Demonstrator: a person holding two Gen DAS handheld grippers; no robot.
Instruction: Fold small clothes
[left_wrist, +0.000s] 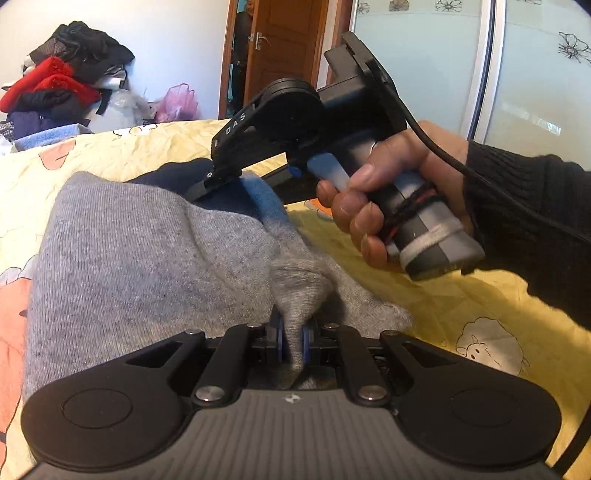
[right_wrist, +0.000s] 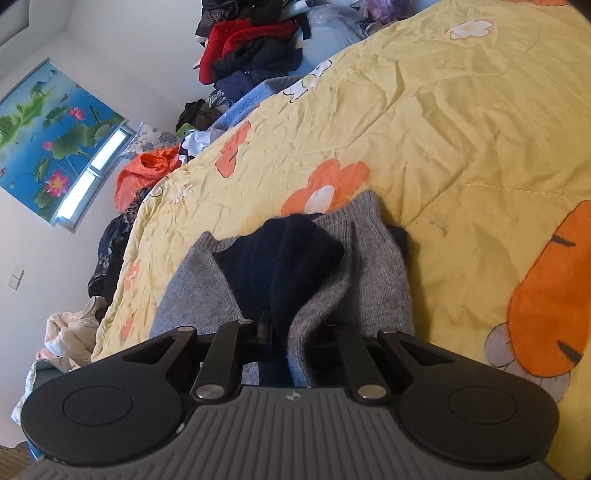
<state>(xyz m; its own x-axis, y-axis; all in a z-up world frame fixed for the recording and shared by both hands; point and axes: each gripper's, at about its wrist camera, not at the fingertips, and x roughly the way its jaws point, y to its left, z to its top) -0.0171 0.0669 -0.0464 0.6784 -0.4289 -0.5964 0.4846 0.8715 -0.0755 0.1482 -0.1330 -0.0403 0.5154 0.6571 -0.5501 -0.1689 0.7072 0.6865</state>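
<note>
Your left gripper (left_wrist: 293, 345) pinches a bunched fold of the grey knit garment (left_wrist: 140, 258), which lies on the yellow bedspread (left_wrist: 461, 295). Your right gripper (right_wrist: 291, 332) clamps its far edge, where grey meets navy.

Left gripper (left_wrist: 293, 345) and right gripper (left_wrist: 207, 186) pinch grey sweater (left_wrist: 129, 251).
</note>
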